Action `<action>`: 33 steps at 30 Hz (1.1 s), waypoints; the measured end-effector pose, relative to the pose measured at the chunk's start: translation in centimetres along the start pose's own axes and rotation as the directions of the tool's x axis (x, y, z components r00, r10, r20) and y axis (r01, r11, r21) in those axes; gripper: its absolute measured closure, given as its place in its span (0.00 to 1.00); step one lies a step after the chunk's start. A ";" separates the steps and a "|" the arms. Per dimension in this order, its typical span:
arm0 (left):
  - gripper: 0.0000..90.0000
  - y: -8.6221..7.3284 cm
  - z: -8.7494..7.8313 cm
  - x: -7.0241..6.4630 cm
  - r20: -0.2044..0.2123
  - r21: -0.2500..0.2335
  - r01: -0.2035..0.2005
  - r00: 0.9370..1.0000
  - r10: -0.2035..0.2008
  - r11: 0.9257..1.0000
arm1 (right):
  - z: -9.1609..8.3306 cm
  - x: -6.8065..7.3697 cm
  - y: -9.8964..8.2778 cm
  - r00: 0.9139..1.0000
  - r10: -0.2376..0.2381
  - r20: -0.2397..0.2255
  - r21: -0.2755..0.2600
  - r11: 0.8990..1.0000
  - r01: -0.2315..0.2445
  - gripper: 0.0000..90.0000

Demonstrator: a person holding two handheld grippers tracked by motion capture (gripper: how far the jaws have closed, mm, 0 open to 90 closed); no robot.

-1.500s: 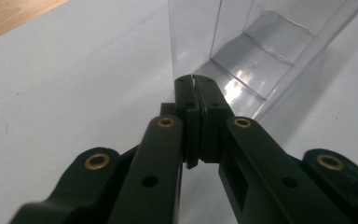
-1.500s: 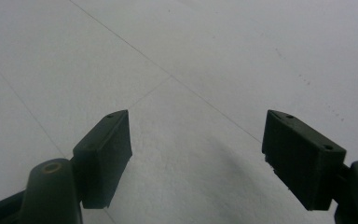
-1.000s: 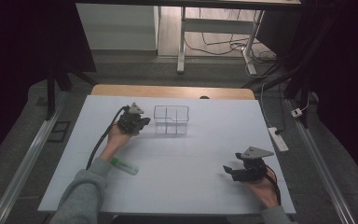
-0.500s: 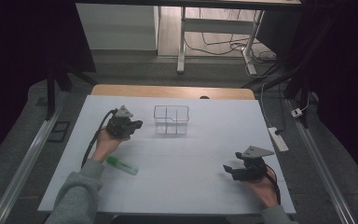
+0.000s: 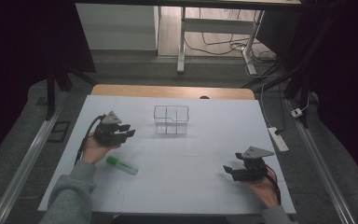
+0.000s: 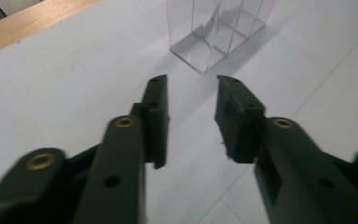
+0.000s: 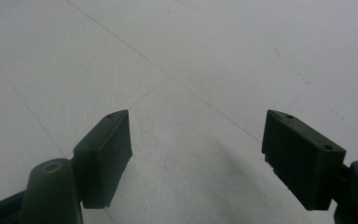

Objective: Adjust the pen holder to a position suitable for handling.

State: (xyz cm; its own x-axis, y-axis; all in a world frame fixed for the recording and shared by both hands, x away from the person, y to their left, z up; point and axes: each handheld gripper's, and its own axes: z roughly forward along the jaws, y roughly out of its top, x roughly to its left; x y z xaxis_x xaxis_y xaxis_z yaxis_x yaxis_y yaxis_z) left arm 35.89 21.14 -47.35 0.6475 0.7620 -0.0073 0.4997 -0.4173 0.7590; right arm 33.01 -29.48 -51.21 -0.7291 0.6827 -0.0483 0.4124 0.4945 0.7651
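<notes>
Around the table the room is dark, with a grey floor [image 5: 23, 154], a white cupboard [image 5: 116, 28] at the back, a pale metal frame [image 5: 182, 42] and loose cables [image 5: 223, 44] on the lit floor behind it. On the floor at the right lies a white power strip [image 5: 278, 138].

Next comes the big white table [image 5: 205, 154], with thin lines across its top and a strip of brown wood [image 5: 172, 91] along its far edge. No words or labels can be read anywhere (the tube's cap is too small to tell).

Near the far middle of the table stands a clear plastic box [image 5: 171, 120] split into small parts. It is upright.

At the near left lies a small tube with a green cap [image 5: 121, 165], flat on the table, just beside the person's left wrist in a grey sleeve [image 5: 70, 196].

Over the left side is the left gripper [image 5: 127, 133], pointing at the clear box. Its jaws have just been opening and now stand partly apart, with nothing between them.

At the near right the right gripper [image 5: 229, 171] sits low over the bare table, jaws wide apart and holding nothing
</notes>
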 end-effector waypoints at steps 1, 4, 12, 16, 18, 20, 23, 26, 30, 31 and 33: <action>0.63 -0.3 -0.3 -0.1 0.001 0.002 -0.001 1.000 0.001 1.000 | 0.0 0.0 0.0 1.000 0.002 -0.002 -0.002 1.000 -0.002 0.26; 0.55 -1.5 -1.1 -0.3 0.008 0.009 0.010 1.000 -0.010 1.000 | -0.1 0.0 0.0 1.000 0.000 -0.003 -0.006 1.000 0.000 0.26; 0.44 -3.8 -2.7 -0.3 -0.008 0.016 0.061 0.998 -0.061 0.998 | 0.0 0.1 0.0 1.000 -0.001 -0.003 -0.002 1.000 0.001 0.26; 0.40 -5.0 -3.5 -0.7 -0.006 0.021 0.072 0.997 -0.072 0.997 | -0.1 0.1 0.0 1.000 -0.004 -0.003 -0.003 1.000 0.004 0.26; 0.39 -5.6 -3.9 -0.9 -0.013 0.025 0.077 0.997 -0.077 0.997 | -0.1 0.1 0.0 1.000 -0.002 -0.003 -0.002 1.000 0.002 0.26; 0.38 -6.2 -4.2 -0.9 -0.018 0.029 0.083 0.996 -0.082 0.996 | -0.1 0.1 0.0 1.000 -0.003 -0.003 -0.001 1.000 0.003 0.26; 0.36 -7.1 -4.4 -1.1 -0.020 0.036 0.095 0.995 -0.094 0.995 | -0.1 0.1 0.0 1.000 -0.006 -0.003 0.001 1.000 0.006 0.26; 0.35 -7.4 -4.3 -1.2 -0.018 0.050 0.089 0.996 -0.088 0.995 | -0.1 0.1 0.0 1.000 -0.009 -0.003 0.002 1.000 0.009 0.26; 0.34 -7.1 -4.3 -1.4 -0.019 0.053 0.066 0.998 -0.065 0.996 | 0.0 0.2 0.0 1.000 -0.014 -0.004 0.001 1.000 0.014 0.26; 0.34 -7.1 -4.3 -1.4 -0.018 0.054 0.064 0.998 -0.063 0.996 | 0.0 0.2 0.0 1.000 -0.015 -0.003 0.002 1.000 0.015 0.26; 0.34 -7.2 -4.4 -1.4 -0.018 0.054 0.064 0.998 -0.063 0.996 | -0.1 0.2 0.0 1.000 -0.015 -0.002 0.000 1.000 0.015 0.26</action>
State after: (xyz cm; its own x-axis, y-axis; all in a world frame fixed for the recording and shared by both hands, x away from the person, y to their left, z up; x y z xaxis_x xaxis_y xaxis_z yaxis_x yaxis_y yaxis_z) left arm 28.90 25.24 -49.93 0.6037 0.7960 -0.0434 0.5709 -0.3938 0.7204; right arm 32.84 -29.37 -51.17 -0.7365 0.6739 -0.0582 0.4016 0.5049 0.7641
